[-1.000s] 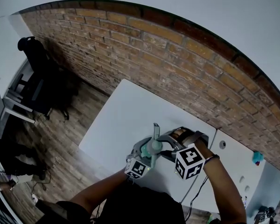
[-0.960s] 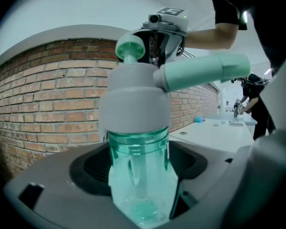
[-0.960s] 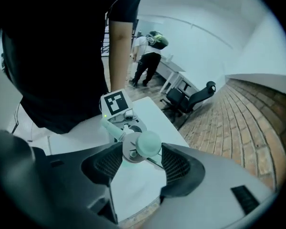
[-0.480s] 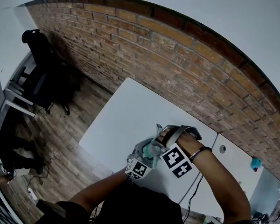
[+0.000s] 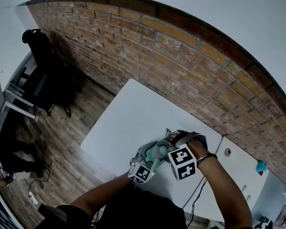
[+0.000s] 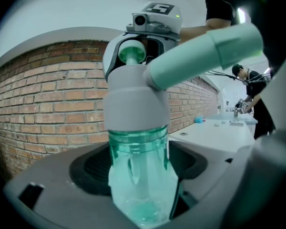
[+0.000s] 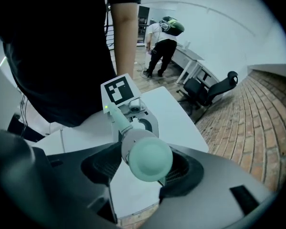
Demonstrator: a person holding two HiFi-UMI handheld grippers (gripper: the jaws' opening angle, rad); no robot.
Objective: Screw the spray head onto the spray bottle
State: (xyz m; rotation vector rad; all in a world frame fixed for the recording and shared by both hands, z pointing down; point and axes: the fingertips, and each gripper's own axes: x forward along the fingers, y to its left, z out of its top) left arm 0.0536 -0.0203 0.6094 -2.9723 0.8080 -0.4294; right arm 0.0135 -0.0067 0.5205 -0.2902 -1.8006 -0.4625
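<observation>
Jaws of the left gripper clamp the green spray bottle upright over the white surface. On its neck sits the spray head. The right gripper points down over it, and its jaws, which have just been opening, stand wide around the head. A brick wall rises beyond.

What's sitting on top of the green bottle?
A grey spray head with a pale green nozzle sits on the green bottle. Its grey collar covers the bottle's neck, so the threads underneath cannot be seen.
</observation>
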